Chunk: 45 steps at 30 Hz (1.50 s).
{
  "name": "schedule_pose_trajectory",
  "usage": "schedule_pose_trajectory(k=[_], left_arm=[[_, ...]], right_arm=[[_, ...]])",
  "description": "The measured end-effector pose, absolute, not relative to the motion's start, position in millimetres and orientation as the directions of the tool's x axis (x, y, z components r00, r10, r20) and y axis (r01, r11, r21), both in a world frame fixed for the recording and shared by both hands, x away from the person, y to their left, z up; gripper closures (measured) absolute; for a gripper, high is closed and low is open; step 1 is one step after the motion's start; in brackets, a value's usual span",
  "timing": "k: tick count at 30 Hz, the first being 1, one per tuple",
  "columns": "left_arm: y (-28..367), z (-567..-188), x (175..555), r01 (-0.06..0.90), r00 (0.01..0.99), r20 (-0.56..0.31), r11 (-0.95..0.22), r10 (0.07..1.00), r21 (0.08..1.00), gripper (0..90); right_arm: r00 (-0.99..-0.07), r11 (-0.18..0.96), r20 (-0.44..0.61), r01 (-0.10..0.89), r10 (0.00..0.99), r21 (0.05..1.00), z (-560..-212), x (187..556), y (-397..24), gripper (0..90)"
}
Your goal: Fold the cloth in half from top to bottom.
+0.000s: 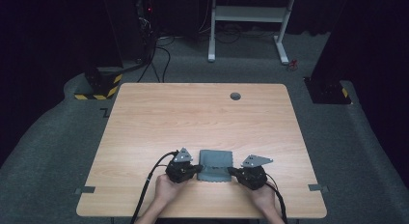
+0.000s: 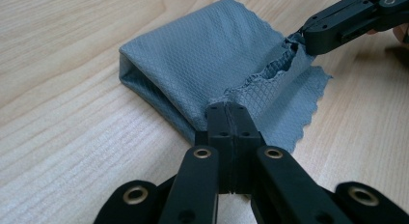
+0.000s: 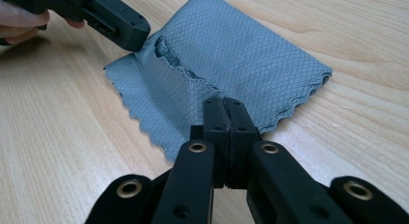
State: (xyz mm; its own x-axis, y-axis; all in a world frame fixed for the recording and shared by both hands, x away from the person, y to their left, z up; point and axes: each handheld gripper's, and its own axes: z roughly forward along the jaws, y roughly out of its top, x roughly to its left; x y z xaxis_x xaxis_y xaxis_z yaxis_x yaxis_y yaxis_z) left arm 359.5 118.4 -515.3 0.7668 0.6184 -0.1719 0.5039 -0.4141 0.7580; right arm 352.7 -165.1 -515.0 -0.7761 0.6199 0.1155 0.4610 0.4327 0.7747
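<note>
Grey cloth (image 1: 215, 165) on wooden table (image 1: 193, 118) — left tongs (image 1: 198, 169), right tongs (image 1: 231, 171) at its sides.

The table (image 1: 202, 118) is seen from above; both gripper views are set low, close, facing the shared grey cloth (image 2: 212, 64).

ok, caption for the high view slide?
Both grippers, left and right, pinch the near corners of a folded grey cloth on the wooden table.

Bare table (image 1: 202, 113) lies open beyond the cloth (image 1: 215, 165); only a small grommet (image 1: 235, 96) interrupts it.
</note>
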Motion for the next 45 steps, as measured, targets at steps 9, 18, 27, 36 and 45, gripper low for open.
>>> schedule_pose_trajectory(k=[9,18,27,36,45], left_arm=[[119,-515,355,0.492,0.778,-0.149,-0.443,0.611,0.75,89.3],[138,-509,347,0.503,0.773,-0.201,-0.388,0.601,0.772,79.6],[120,-494,356,0.48,0.774,-0.163,-0.4,0.612,0.781,75.3],[107,-506,352,0.472,0.804,-0.121,-0.501,0.582,0.725,73.4],[120,-516,339,0.464,0.806,-0.083,-0.539,0.586,0.703,70.6]], right_arm=[[-0.783,0.45,0.11,0.46,0.613,0.766,-519,349,-163,88.6],[-0.797,0.446,0.122,0.45,0.592,0.774,-515,338,-168,80.0],[-0.791,0.407,0.117,0.428,0.6,0.807,-500,340,-164,89.7],[-0.798,0.482,0.066,0.426,0.6,0.766,-514,339,-150,83.4],[-0.802,0.537,-0.011,0.39,0.597,0.748,-522,328,-151,72.1]])
